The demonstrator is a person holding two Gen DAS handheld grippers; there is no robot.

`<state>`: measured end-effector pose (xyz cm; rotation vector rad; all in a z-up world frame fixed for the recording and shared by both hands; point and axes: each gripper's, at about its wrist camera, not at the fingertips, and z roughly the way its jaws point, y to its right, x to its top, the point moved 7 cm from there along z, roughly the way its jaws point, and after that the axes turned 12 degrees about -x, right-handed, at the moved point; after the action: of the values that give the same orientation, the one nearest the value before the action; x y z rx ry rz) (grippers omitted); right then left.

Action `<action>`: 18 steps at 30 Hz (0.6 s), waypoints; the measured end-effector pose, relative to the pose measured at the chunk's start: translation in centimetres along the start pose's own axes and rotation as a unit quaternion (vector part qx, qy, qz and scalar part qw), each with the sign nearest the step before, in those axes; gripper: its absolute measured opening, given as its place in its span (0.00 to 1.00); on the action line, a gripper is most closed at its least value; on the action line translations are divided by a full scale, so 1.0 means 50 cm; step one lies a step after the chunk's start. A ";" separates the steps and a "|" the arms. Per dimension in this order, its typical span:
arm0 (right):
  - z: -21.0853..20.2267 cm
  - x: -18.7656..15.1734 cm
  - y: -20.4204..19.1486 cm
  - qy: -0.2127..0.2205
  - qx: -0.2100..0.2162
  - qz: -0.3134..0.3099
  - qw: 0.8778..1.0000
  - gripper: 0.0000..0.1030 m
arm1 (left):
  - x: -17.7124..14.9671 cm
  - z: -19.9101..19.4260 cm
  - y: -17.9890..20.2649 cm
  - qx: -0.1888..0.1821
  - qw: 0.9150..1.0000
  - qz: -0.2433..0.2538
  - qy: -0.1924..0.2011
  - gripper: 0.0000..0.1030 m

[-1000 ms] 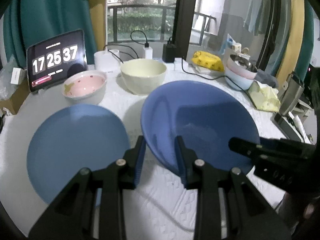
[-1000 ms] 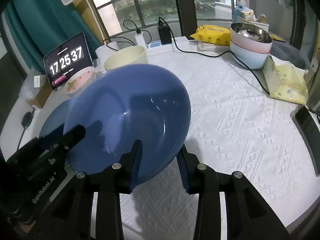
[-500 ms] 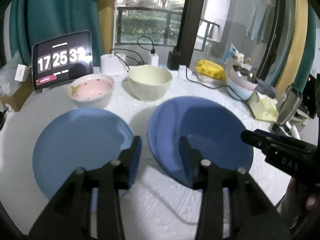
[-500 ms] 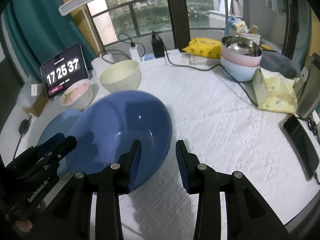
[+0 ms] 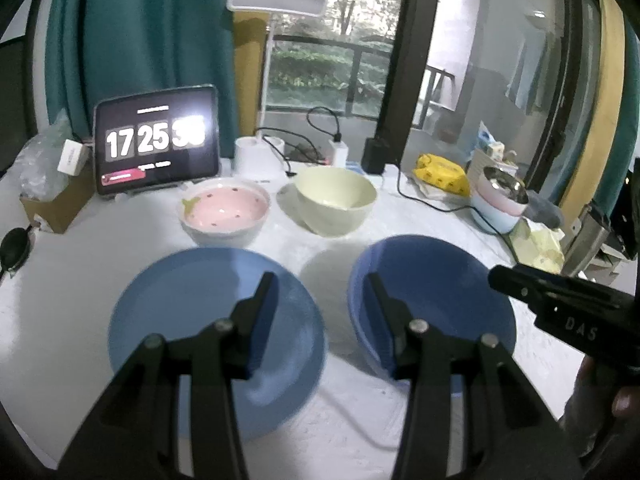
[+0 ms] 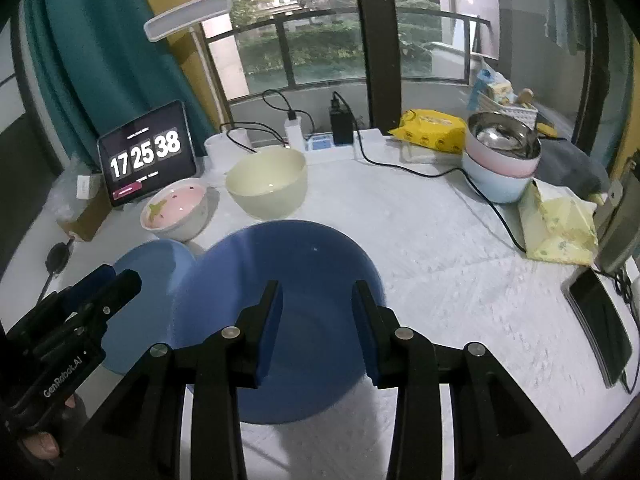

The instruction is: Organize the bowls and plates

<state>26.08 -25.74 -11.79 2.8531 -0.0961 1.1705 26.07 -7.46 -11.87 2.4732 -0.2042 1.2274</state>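
**Two loose blue dishes, and nothing gripped**

We see both tongs standing wide and empty. Our left gripper (image 5: pixel 322 312) hangs above the gap between the flat blue plate (image 5: pixel 192 304) and the deep blue bowl (image 5: pixel 436 280). Our right gripper (image 6: pixel 316 320) hangs over the near part of that same bowl (image 6: pixel 304 264), with no finger on its rim. The bowl sits on the white tablecloth (image 6: pixel 440 248), just beside the plate (image 6: pixel 154 264); from the right wrist view their rims seem to overlap, but we cannot tell if they touch.

Behind them stand the pink bowl (image 5: pixel 225 211) and the cream bowl (image 5: pixel 335 199), near each other, in front of the tablet clock (image 5: pixel 156 142).

What can go wrong, in our judgement:

- The two grippers are close together, so if both reach for one dish the fingers may knock each other.
- The bowl's rim is thin and its wall slopes; a grip on one edge only may let it tilt and slip out.
- The plate lies flat on the soft cloth, so a finger pushed under its rim may catch and drag the cloth, and move the bowls with it.
- A black cable (image 6: pixel 404 166) runs over the table further back; a wide swing could hook it.
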 end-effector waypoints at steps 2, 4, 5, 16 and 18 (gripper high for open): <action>-0.001 0.006 -0.012 0.003 0.003 -0.005 1.000 0.37 | 0.007 -0.005 -0.013 0.004 1.000 -0.002 0.005 0.44; -0.003 0.014 -0.028 0.007 0.008 -0.010 1.000 0.37 | 0.013 -0.008 -0.023 0.007 1.000 -0.004 0.008 0.44; -0.003 0.017 -0.033 0.007 0.009 -0.012 1.000 0.37 | 0.017 -0.009 -0.030 0.009 1.000 -0.006 0.010 0.44; -0.011 0.062 -0.121 0.027 0.027 -0.042 0.998 0.37 | 0.059 -0.033 -0.111 0.034 0.999 -0.015 0.034 0.44; -0.009 0.069 -0.138 0.028 0.030 -0.047 0.998 0.37 | 0.065 -0.039 -0.125 0.037 0.998 -0.017 0.039 0.44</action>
<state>28.77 -18.96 -9.22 2.8376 0.0759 1.2540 28.44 -0.83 -9.86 2.4752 -0.0978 1.3383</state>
